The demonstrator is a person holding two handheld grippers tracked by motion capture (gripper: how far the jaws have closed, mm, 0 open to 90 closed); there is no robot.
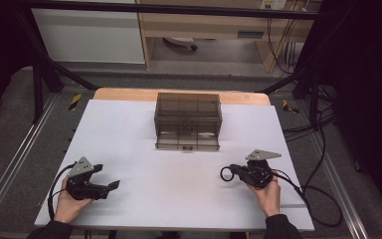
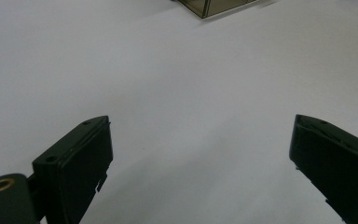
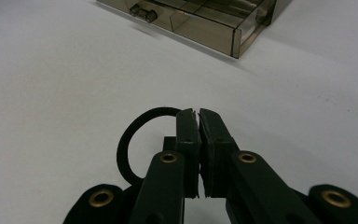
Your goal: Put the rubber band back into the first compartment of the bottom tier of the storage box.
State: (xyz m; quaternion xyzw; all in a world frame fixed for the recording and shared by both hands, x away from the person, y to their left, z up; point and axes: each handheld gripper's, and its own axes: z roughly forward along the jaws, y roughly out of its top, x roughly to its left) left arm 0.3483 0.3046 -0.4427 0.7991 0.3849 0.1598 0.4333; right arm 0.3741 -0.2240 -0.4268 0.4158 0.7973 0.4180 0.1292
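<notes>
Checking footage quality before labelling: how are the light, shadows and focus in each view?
High view: the white table evenly lit, surroundings dark. Left gripper view: its black jaws look soft, table glare-free. Right gripper view: the smoky transparent plastic drawer box casts a soft shadow; thin black rubber ring fairly crisp.

From above your side you look forward and down on the whole counter (image 1: 129,129), the smoky box (image 1: 188,122) at 12 o'clock. Your two gripper cameras sit low and close over the counter; both share the box: left view at 12 o'clock, right view at 1 o'clock.
</notes>
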